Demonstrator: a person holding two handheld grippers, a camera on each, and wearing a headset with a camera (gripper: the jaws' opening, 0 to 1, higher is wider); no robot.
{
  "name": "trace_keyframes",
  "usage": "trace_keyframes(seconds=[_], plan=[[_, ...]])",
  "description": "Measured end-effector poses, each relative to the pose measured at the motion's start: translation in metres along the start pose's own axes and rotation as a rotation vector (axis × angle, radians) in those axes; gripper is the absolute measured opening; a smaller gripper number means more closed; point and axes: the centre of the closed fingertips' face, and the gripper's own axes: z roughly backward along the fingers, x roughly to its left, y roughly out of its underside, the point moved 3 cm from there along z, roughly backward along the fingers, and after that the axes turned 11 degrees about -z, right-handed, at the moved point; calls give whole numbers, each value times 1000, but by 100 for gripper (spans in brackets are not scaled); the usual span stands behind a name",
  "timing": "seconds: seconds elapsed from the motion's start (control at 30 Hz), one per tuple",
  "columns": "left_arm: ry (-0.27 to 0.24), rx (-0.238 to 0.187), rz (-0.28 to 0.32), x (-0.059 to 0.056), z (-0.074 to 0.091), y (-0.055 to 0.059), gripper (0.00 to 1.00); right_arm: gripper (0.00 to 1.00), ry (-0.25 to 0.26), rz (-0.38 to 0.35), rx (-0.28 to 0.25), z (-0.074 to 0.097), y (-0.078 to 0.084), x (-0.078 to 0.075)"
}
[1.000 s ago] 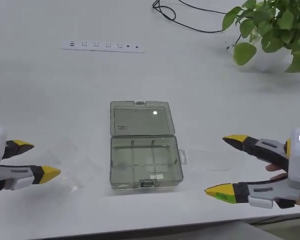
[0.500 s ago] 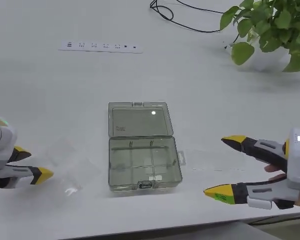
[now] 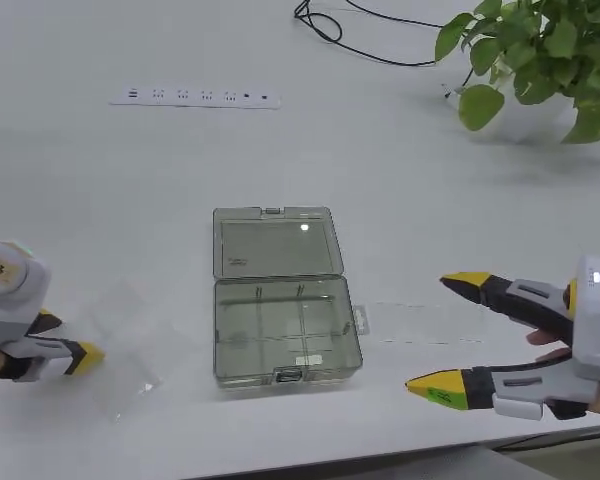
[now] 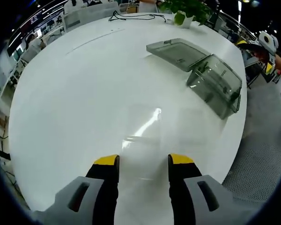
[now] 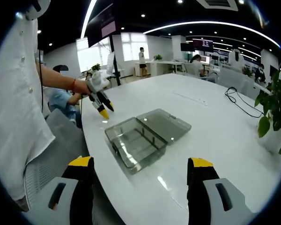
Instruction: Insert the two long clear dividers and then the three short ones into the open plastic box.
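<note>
**Nothing held, box open**

The open plastic box point(image 3: 285, 335) sits between my two grippers, its lid laid flat on the far side. Clear dividers point(image 3: 420, 322) lie flat just ahead of my right gripper point(image 3: 435, 333), whose jaws are spread wide and empty. More clear pieces point(image 4: 147, 124) lie just ahead of my left gripper point(image 4: 144, 160), its jaws partly apart and gripping nothing. Beyond the box lie a power strip point(image 3: 195, 97) and a plant point(image 3: 540, 50).

Opposed gripper views, box point(image 3: 286, 345) between
</note>
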Motion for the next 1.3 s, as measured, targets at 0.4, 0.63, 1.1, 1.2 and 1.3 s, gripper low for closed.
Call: trace_keyframes(seconds=[0.4,0.63,1.1,1.2,1.3], plan=[[-15,62,-67,1,-2,-1,39,82,4,-9,-6,0,2,-1],[-19,86,-52,3,-2,-2,38,82,4,-12,-9,-2,2,-1],[-11,121,-61,7,-1,-3,33,82,6,-18,-13,-2,6,-4],[-5,140,-69,7,-2,-4,32,82,5,-20,-12,-2,7,-3],[1,160,-72,8,-3,-4,32,82,5,-20,-14,-2,6,-3]])
